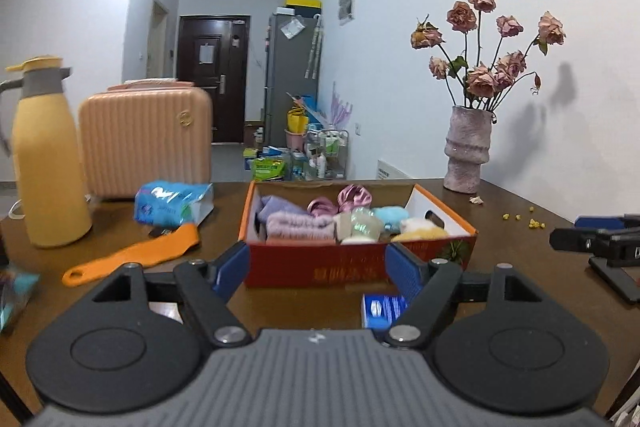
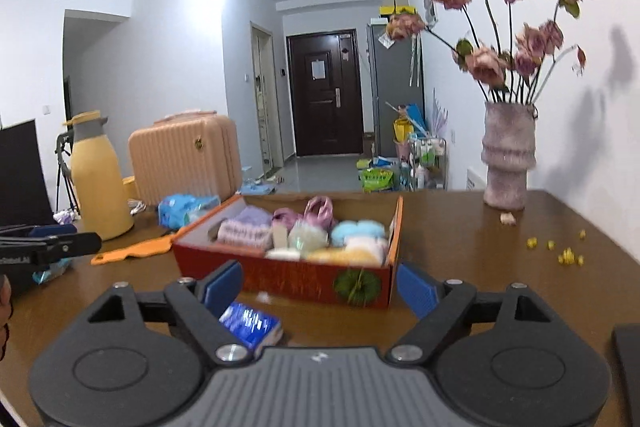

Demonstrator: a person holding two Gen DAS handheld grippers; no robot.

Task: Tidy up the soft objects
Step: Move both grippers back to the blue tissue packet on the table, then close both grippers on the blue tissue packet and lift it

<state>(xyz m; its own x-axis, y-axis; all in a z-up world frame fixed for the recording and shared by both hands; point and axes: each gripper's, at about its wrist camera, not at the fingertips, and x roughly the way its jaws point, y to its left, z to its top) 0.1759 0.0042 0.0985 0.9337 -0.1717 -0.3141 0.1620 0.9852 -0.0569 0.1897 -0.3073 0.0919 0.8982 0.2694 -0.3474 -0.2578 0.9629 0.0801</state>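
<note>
An orange-red cardboard box stands on the brown table, packed with soft things: a purple folded towel, pink scrunchies, a light blue puff and a yellow one. My left gripper is open in front of the box, nothing between its blue pads. My right gripper is open too, short of the box's near wall. A blue packet lies on the table under both.
An orange strip lies left of the box, with a blue plastic bag, a yellow jug and a pink case behind it. A vase of dried roses stands far right.
</note>
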